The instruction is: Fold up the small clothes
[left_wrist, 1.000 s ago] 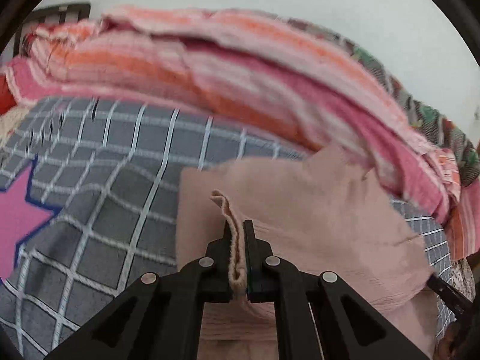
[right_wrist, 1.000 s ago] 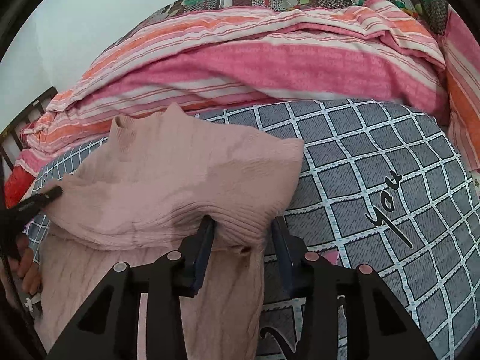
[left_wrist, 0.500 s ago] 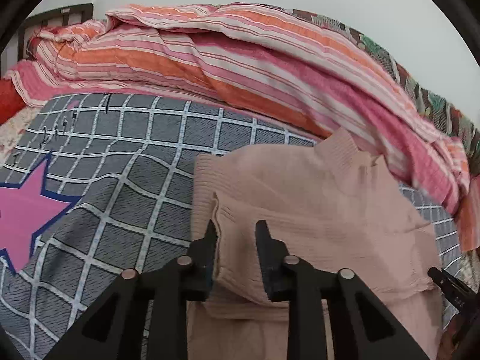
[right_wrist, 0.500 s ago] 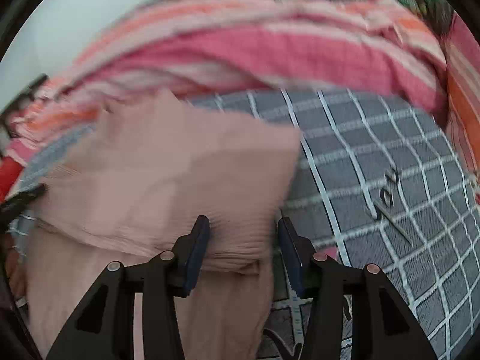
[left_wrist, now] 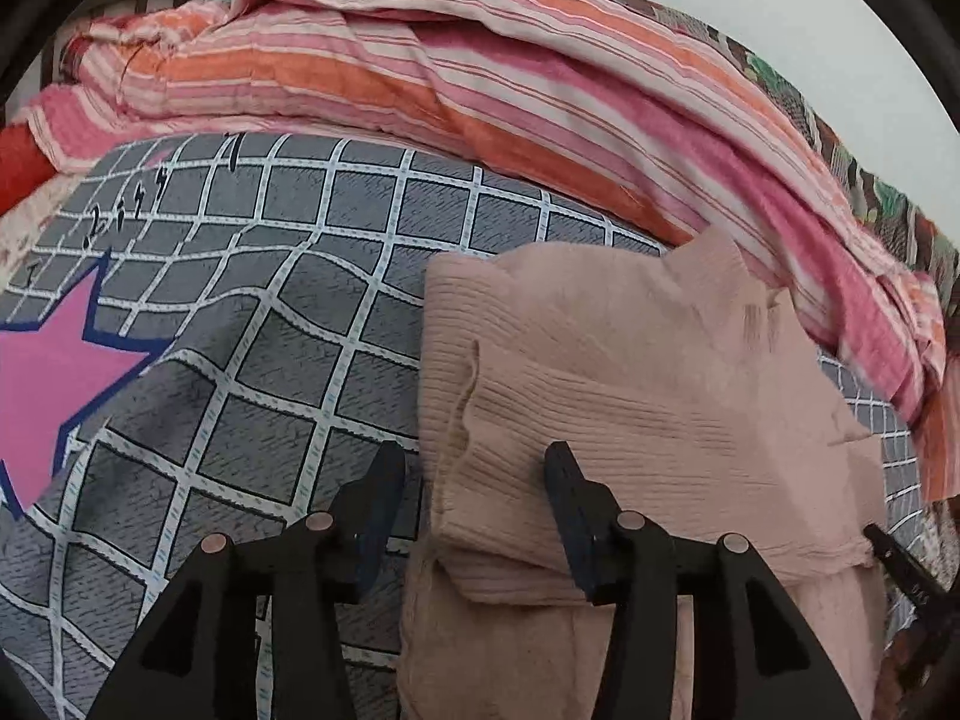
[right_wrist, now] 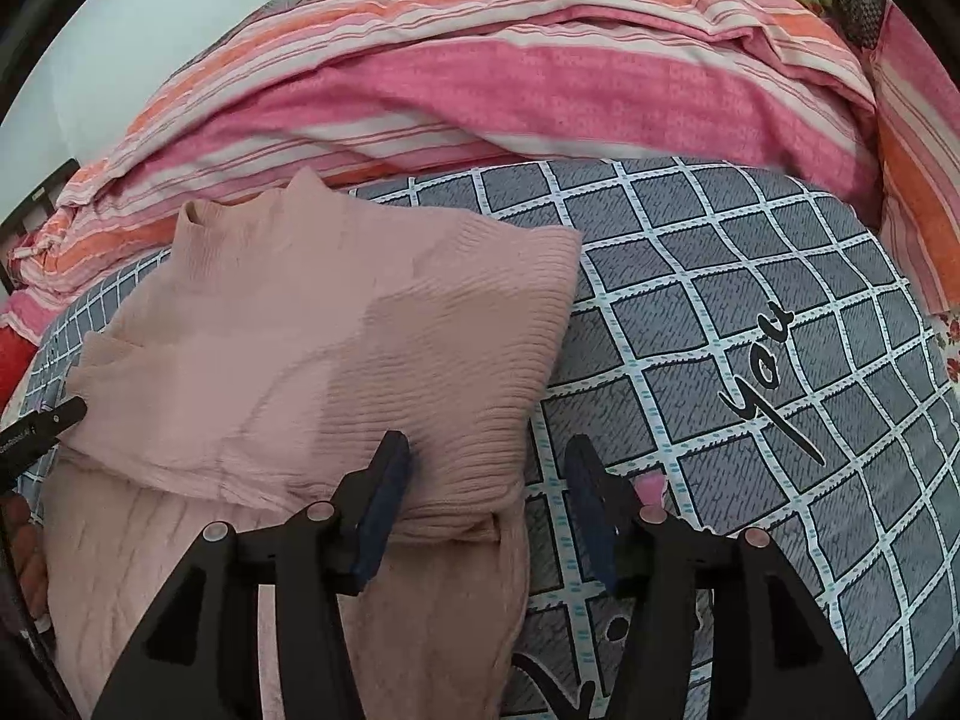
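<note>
A pink ribbed sweater [left_wrist: 630,372] is laid folded over on a grey checked bedsheet [left_wrist: 288,324], in front of a striped pink and orange blanket [right_wrist: 540,90]. The left gripper [left_wrist: 474,468] is held with fingers spread wide at the sweater's left folded edge, nothing being pinched. The right gripper [right_wrist: 489,459] is likewise spread, straddling the right corner.

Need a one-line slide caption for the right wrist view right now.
Right gripper open over the folded pink sweater's right edge on the grey checked bedspread, striped quilt bunched behind.
</note>
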A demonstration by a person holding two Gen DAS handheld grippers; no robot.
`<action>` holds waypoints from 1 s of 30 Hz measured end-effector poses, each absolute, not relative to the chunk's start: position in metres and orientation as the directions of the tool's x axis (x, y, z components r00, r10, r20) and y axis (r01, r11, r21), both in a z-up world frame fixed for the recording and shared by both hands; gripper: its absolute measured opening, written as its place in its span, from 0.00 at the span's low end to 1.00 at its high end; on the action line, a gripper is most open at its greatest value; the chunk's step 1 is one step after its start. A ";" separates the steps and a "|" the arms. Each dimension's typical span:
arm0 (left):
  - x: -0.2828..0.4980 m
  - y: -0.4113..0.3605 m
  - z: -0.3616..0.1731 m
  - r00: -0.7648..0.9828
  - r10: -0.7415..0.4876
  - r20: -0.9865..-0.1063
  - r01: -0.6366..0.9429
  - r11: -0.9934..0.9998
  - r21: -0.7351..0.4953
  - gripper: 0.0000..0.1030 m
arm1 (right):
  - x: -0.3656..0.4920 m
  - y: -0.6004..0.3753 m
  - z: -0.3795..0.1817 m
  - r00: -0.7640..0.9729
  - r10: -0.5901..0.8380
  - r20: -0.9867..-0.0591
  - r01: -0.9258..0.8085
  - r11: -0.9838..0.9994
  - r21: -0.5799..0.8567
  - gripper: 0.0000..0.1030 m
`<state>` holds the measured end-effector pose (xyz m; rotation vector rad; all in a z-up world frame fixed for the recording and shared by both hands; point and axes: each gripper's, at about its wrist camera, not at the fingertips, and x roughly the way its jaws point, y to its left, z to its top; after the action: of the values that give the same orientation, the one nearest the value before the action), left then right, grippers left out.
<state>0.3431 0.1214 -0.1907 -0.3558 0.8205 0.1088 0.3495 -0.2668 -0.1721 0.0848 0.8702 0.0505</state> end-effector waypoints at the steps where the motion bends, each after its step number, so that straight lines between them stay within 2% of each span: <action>1: 0.343 0.121 -0.191 0.680 -0.041 -0.732 -0.231 0.936 -0.267 0.45 | 0.349 -0.267 -0.172 0.643 0.082 -0.762 -0.011 0.995 0.098 0.51; 30: 0.343 0.117 -0.193 0.686 -0.055 -0.726 -0.213 0.938 -0.273 0.45 | 0.346 -0.268 -0.173 0.631 0.111 -0.767 -0.024 0.992 0.124 0.52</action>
<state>0.3431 0.1166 -0.1928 -0.3528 0.8149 0.0906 0.3462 -0.2685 -0.1730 0.1051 0.8845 0.0776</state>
